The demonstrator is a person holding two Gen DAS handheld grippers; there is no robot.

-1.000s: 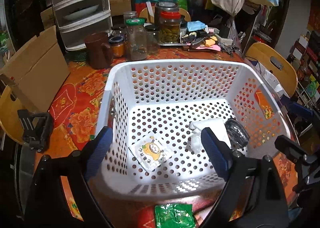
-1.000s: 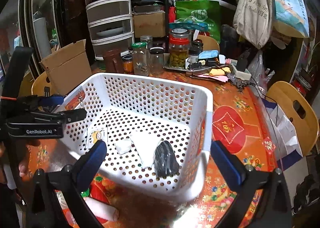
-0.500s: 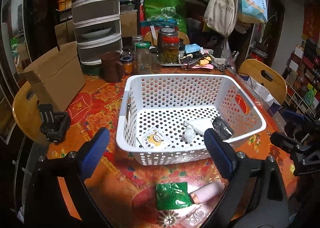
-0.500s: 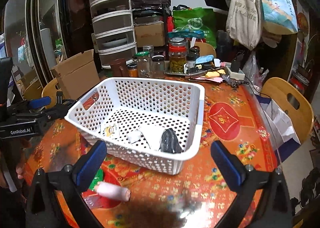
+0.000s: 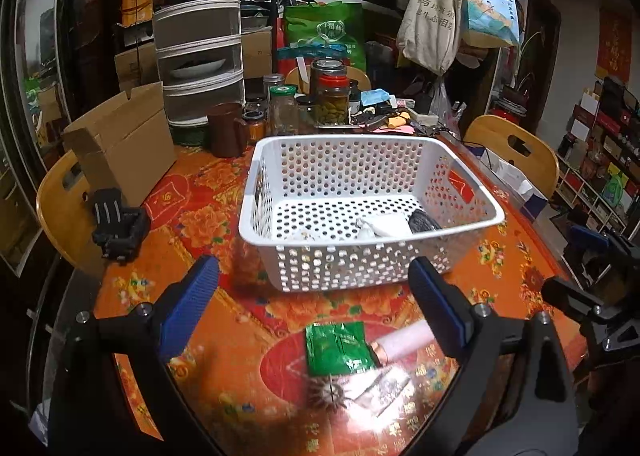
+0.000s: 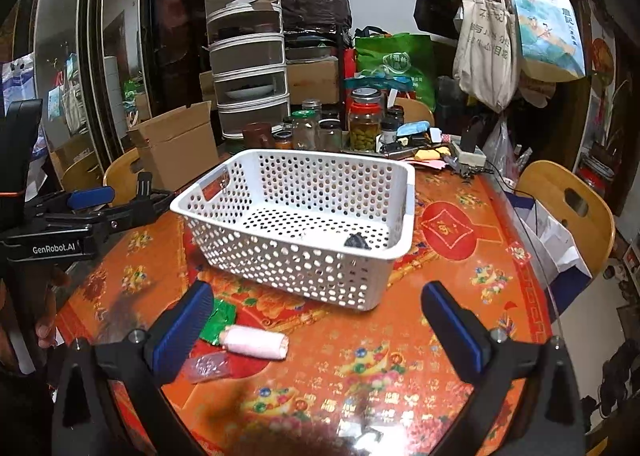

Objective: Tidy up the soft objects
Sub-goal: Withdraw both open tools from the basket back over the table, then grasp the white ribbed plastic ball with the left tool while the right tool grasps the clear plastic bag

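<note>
Just in front of the left hand-held gripper point(image 5: 314, 292), lying on the orange flowered counter point(image 5: 192, 215), there's a green foil packet point(image 5: 338, 344) with a pink roll point(image 5: 404, 342) touching its right edge, and a clear crinkly wrapper point(image 5: 380, 386) right below them. The jaws are spread wide and hold nothing, hanging above the counter. Same deal with the right hand-held gripper point(image 6: 318, 314): blue pads far apart, empty, with the pink roll point(image 6: 256, 342) sitting near its left finger, partly over the green packet point(image 6: 218, 318).

Past the loose stuff is the white perforated basket point(image 5: 360, 268). Inside, toward the right, there's a white soft bundle point(image 5: 384, 225) and a dark item point(image 5: 422, 221) right beside it, mostly hidden by the near wall.

Behind the basket: a row of glass jars point(image 5: 330, 95), a brown mug point(image 5: 226, 135), a stacked drawer unit point(image 5: 198, 39) and an open cardboard box point(image 5: 120, 143) at the left. A black clamp-like thing point(image 5: 118, 223) sits near the counter's left edge. Wooden chairs point(image 5: 512, 151) stand around, tote bags point(image 5: 432, 27) hang up top.
</note>
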